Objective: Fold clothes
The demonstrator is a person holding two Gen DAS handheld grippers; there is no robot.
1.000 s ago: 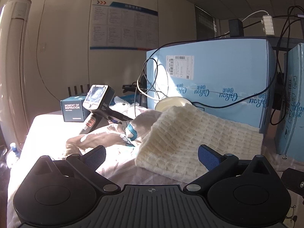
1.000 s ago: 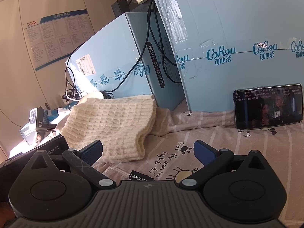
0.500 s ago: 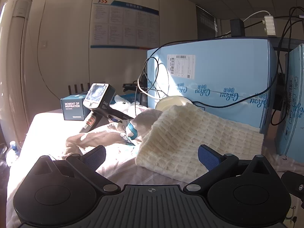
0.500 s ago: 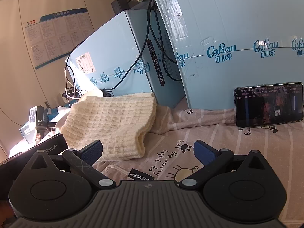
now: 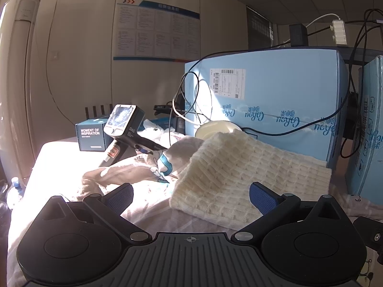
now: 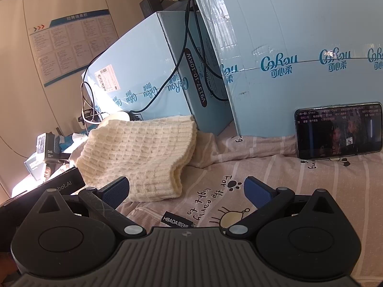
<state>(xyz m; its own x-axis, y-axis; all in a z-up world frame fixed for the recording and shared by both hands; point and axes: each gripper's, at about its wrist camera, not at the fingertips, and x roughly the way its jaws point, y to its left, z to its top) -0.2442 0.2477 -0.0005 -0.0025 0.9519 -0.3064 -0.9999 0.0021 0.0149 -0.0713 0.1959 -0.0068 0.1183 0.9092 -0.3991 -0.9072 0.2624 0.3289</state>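
cream waffle-knit sweater (image 6: 141, 155), folded, on bed sheet (image 6: 275, 191): ahead-left of right tongs (image 6: 186, 187), ahead-right of left tongs (image 5: 191, 195); both tongs open, empty.

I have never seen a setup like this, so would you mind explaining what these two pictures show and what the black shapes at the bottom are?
Each picture comes from a fisheye camera mounted on a handheld grasping tool; a person carries one in each hand. The black shapes are the tools' bodies, with two blue-padded fingers pointing forward.

The left tool and the right tool both stand open and hold nothing.

Both look across a bed covered by a pink striped sheet with cartoon prints. On it lies a folded cream waffle-knit sweater, also seen from the left, leaning towards large light blue cardboard boxes. A black smartphone playing a video is propped against one box. The left view also shows a crumpled beige garment and a black handheld scanner-like device.
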